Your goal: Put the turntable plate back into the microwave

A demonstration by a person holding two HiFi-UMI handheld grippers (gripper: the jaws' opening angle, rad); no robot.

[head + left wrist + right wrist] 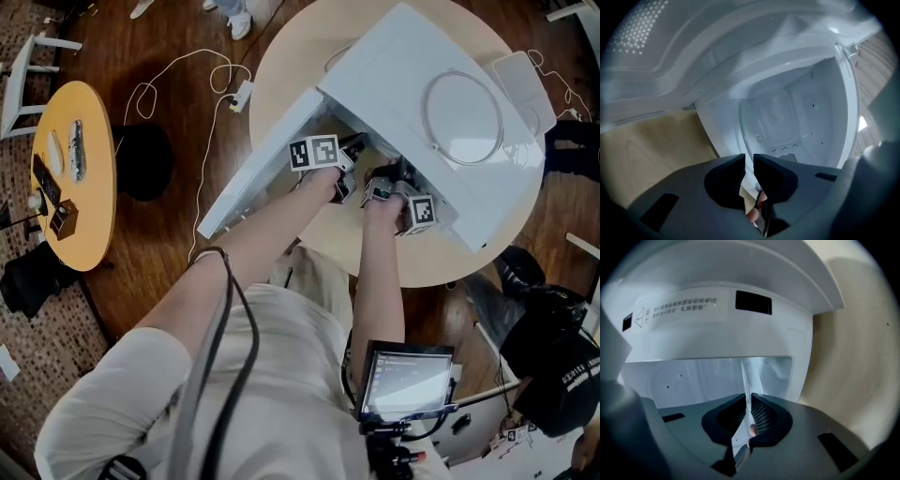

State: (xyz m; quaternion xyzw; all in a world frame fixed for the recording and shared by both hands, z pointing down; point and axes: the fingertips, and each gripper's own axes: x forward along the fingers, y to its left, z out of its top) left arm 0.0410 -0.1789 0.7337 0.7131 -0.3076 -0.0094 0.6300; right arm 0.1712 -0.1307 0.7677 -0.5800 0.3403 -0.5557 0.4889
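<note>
Plate (pixel 778 122) at mouth of open microwave (pixel 403 84), not yet seated inside; left tool (pixel 749 171) and right tool (pixel 749 411) both clamped on its rim; setting down and release remain.

The microwave (pixel 412 103) stands open, its cavity (pixel 820 93) bare inside. The door (pixel 258 173) hangs wide beside the left tongs (pixel 749 164) (a wall on that flank). The plate (pixel 745 376), clamped in these and the right tongs (pixel 749 399), reaches into the mouth. Bare bench (pixel 647 150) lies in front.
</note>
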